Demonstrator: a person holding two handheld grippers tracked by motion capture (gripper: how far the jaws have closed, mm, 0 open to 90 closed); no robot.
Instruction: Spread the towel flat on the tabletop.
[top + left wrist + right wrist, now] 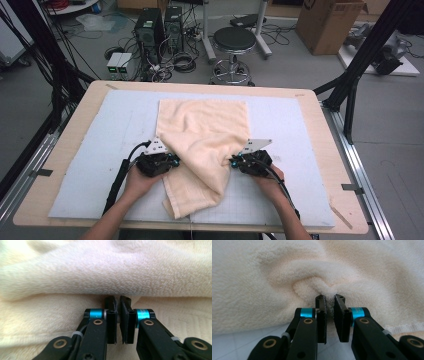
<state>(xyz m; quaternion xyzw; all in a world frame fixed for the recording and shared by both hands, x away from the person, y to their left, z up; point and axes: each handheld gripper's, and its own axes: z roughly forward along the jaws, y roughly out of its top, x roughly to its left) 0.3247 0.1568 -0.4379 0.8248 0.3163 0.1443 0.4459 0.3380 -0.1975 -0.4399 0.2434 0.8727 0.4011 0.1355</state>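
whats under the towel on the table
The cream towel lies on a pale blue mat that covers the wooden table. Where the towel lies, the mat is hidden, so anything beneath cannot be seen.

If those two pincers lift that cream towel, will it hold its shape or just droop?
The towel will probably droop: it already lies in soft folds. Its fluffy pile bunches between the right gripper pads, so it seems unlikely to slip. It looks light.

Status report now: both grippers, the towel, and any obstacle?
Left gripper shut on towel. Right gripper shut on its opposite edge. Towel rumpled on the mat. Nothing in the way.
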